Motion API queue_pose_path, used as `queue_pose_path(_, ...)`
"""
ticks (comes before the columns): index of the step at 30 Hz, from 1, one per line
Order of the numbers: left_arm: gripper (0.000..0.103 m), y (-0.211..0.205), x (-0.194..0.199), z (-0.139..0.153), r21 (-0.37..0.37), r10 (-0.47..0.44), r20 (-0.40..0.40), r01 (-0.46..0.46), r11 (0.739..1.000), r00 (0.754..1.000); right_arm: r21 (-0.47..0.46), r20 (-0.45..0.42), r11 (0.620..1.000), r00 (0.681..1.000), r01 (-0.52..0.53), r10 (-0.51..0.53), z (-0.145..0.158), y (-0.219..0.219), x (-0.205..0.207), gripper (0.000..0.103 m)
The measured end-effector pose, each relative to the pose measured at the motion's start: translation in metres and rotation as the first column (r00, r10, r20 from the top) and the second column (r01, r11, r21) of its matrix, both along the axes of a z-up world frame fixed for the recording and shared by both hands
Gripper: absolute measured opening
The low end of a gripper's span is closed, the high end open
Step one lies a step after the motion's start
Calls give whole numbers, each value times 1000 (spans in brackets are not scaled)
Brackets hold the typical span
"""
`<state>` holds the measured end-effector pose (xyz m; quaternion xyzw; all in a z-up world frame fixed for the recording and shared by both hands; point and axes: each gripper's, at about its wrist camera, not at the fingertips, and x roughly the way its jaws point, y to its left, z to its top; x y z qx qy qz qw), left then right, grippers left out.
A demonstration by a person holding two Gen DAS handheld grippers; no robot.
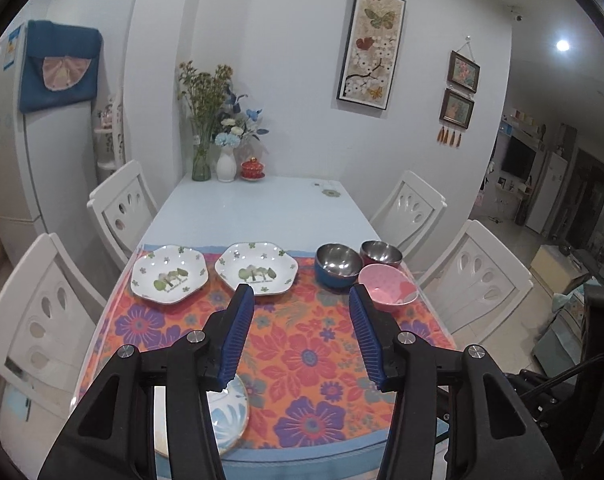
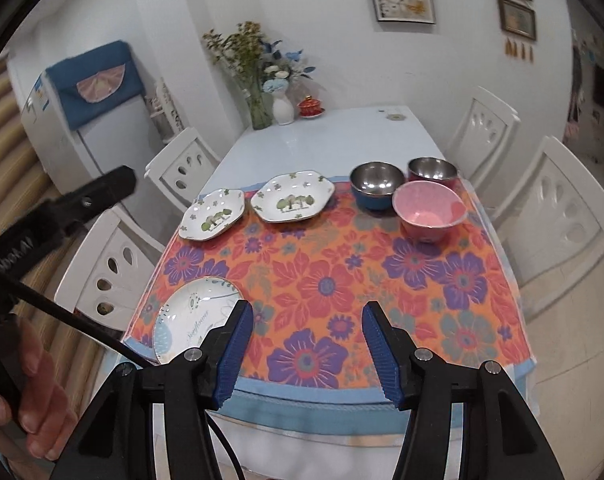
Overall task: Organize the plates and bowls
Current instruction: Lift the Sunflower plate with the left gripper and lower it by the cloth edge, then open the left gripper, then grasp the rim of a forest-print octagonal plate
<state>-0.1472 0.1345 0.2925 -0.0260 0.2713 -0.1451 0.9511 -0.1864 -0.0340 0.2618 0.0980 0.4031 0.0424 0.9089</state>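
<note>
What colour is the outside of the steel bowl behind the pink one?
The farther steel bowl is dark red or maroon outside, clearest in the right wrist view.

White walls all round me. Pale blue table [image 1: 254, 208] pushed against far wall, floral cloth [image 1: 302, 344] over near end. Four white chairs [image 1: 122, 204], two each side. Flower vases [image 1: 225, 162] at far end. Butterfly picture [image 1: 370, 46] hanging above. Fridge [image 1: 34, 152] off left, ceiling light [image 1: 562, 45] glowing right.
</note>
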Motion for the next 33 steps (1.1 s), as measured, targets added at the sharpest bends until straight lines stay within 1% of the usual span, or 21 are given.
queue_pose_path(4,49,-17,-14,7,28,-14,15,14,1000,1000,23,16,999,1000,24,-24,1,-19,-18,55)
queue_pose_path(5,57,-22,-18,8,37,-16,20,15,999,1000,27,17,999,999,27,-28,1,-23,-19,55)
queue_pose_path(6,67,-26,-23,9,44,-15,31,13,999,999,34,16,999,999,31,-32,1,-26,-22,55)
queue_pose_path(7,69,-28,-27,9,47,-13,42,11,999,999,43,13,998,999,34,-35,0,-29,-24,56)
queue_pose_path(9,70,-35,-35,9,68,-23,61,19,997,998,52,7,998,999,38,-39,-1,-33,-25,56)
queue_pose_path(11,70,-42,-39,7,110,-46,76,38,993,996,53,-3,998,999,35,-34,-4,-33,-25,56)
queue_pose_path(14,70,-49,-41,2,164,-55,98,38,986,994,42,-10,999,1000,29,-28,-7,-31,-22,56)
queue_pose_path(18,70,-45,-28,-5,179,-61,90,44,983,994,43,-30,999,999,31,-30,-14,-20,-6,56)
queue_pose_path(21,70,-32,-14,-10,190,-65,74,50,981,995,51,-53,998,998,28,-26,-21,-6,14,56)
queue_pose_path(24,70,-9,4,-14,202,-38,53,27,979,998,61,-79,998,997,18,-13,-27,13,38,56)
queue_pose_path(27,70,27,28,-18,167,0,22,-4,986,1000,48,-83,999,997,0,4,-30,38,64,56)
queue_pose_path(31,70,77,66,-23,104,53,-38,-49,993,998,70,-95,997,995,-16,23,-35,63,95,56)
queue_pose_path(32,70,90,74,-25,85,70,-50,-66,994,996,74,-95,997,995,-18,25,-36,70,103,56)
queue_pose_path(33,73,101,82,-27,68,87,-60,-83,994,994,80,-96,997,995,-19,26,-38,76,113,56)
